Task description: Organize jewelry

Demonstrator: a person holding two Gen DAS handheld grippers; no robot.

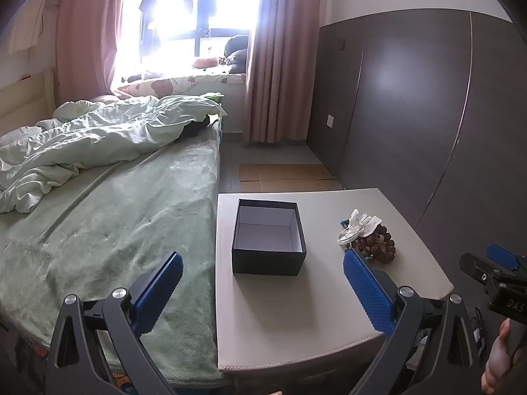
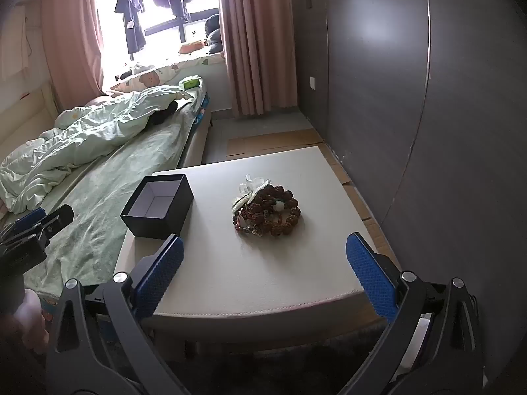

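The left tongs [image 1: 263, 291] are spread wide with nothing between the blue pads, low in the left wrist view; one pad hangs over the bed [image 1: 108, 230], the other over the tabletop [image 1: 329, 296]. The right tongs [image 2: 265, 273] are likewise wide apart and hold nothing, straddling the tabletop's near edge at the bottom of the right wrist view.

Just beyond the left tongs, mid-frame, an open dark box [image 1: 268, 237] sits by the tabletop's left edge, its pale inside showing. The jewelry pile [image 2: 268, 209], brown beads with white pieces, lies at the center of the right wrist view, apart from the box, with bare surface on all sides. The bed runs along the tabletop's left edge; a dark wardrobe [image 2: 428, 98] fills the right of both frames.
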